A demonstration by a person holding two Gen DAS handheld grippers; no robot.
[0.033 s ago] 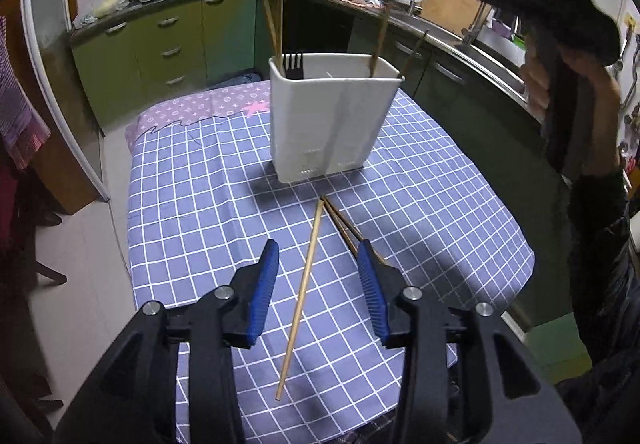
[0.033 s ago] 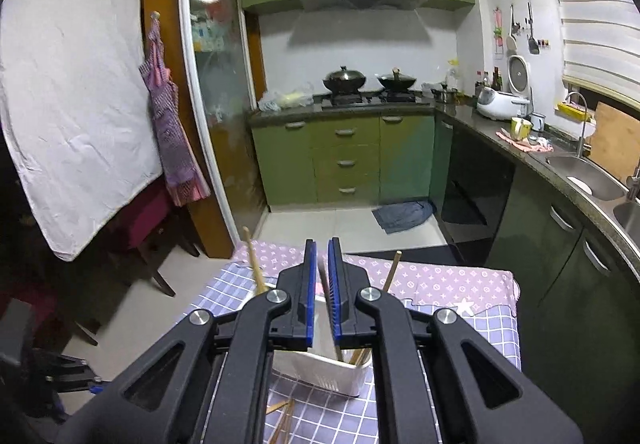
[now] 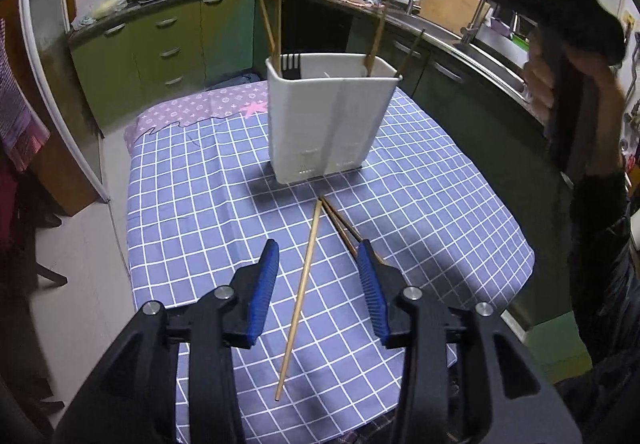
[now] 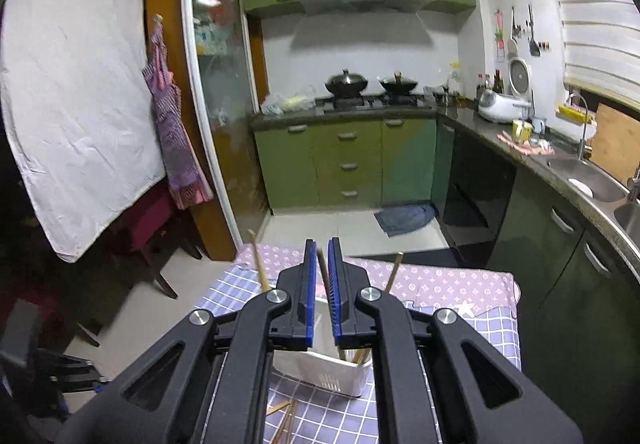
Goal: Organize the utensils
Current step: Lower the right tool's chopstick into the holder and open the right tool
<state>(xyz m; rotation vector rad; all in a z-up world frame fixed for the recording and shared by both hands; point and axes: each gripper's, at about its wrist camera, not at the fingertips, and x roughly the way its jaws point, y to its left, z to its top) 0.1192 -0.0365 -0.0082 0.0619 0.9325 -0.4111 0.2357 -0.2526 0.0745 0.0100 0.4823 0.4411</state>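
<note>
A white utensil holder [image 3: 328, 120] stands on the checked table and holds several chopsticks and a black fork [image 3: 290, 62]. A light chopstick [image 3: 300, 292] and two dark chopsticks [image 3: 340, 224] lie on the cloth in front of it. My left gripper [image 3: 316, 276] is open, above the loose chopsticks, with the light one between its fingers. My right gripper [image 4: 322, 284] is raised above the holder [image 4: 320, 372], jaws nearly closed with a narrow gap; a chopstick [image 4: 323, 268] standing in the holder shows through the gap. The right gripper also shows at the upper right of the left wrist view [image 3: 560, 44].
The table has a purple checked cloth [image 3: 200, 204]; its edges fall off on the left and right. Green kitchen cabinets [image 3: 168, 44] and a counter with a sink [image 3: 492, 44] surround it. A chair [image 4: 160, 244] stands left of the table.
</note>
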